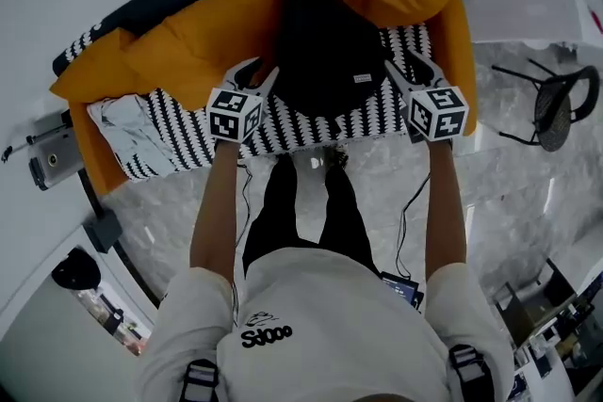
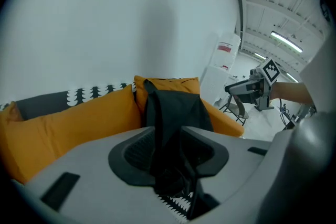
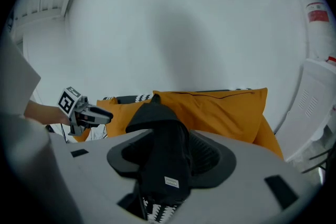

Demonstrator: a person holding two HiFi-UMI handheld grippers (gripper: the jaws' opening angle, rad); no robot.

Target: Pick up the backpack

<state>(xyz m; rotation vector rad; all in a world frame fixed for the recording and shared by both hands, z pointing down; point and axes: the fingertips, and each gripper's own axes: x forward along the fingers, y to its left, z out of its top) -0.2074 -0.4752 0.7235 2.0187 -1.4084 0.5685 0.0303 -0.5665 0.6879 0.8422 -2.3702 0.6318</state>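
Observation:
The black backpack (image 1: 325, 52) stands upright on the sofa's black-and-white seat (image 1: 179, 118), leaning back on the orange cushions. My left gripper (image 1: 256, 69) is at its left side and my right gripper (image 1: 405, 63) at its right side. In the left gripper view the jaws of the left gripper (image 2: 168, 149) stand apart, with a dark fold of the backpack (image 2: 176, 107) lying loosely between them. The right gripper (image 3: 170, 157) is open too, around the backpack's labelled side (image 3: 163, 139). Each gripper view also shows the other gripper across the bag.
Orange cushions (image 1: 188, 42) line the sofa back and both arms. A crumpled silvery cloth (image 1: 132, 132) lies on the seat's left end. To the right stand a white cabinet (image 1: 528, 5) and a black chair (image 1: 556, 108). The person's legs are close against the sofa front.

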